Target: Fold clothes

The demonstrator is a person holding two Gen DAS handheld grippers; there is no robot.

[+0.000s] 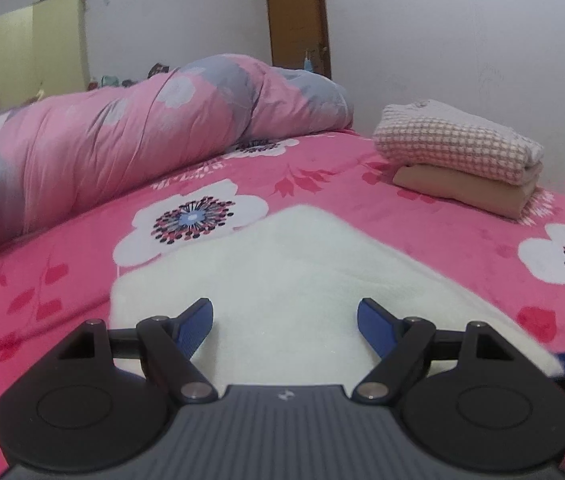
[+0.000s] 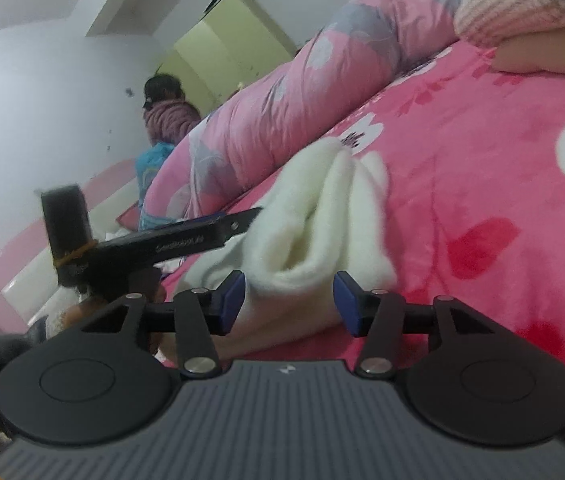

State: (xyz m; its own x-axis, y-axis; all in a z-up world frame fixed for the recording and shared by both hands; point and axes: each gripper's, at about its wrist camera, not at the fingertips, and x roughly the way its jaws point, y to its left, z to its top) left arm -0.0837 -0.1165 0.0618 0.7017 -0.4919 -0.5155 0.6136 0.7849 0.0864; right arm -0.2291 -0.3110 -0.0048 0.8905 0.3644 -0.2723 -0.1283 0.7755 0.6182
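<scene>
A cream fleece garment lies folded on the pink flowered bed sheet. My left gripper hovers over its near part, open, blue pads wide apart with nothing pinched. In the right wrist view the camera is rolled. My right gripper sits at a doubled-over edge of the same garment. That fold lies between the jaws, which stand apart and do not press it. A finger of the left gripper reaches in from the left at the cloth's edge.
A stack of two folded clothes, checked knit over tan, sits at the back right of the bed. A rolled pink and grey duvet runs along the far side. A person sits beyond it near a yellow wardrobe.
</scene>
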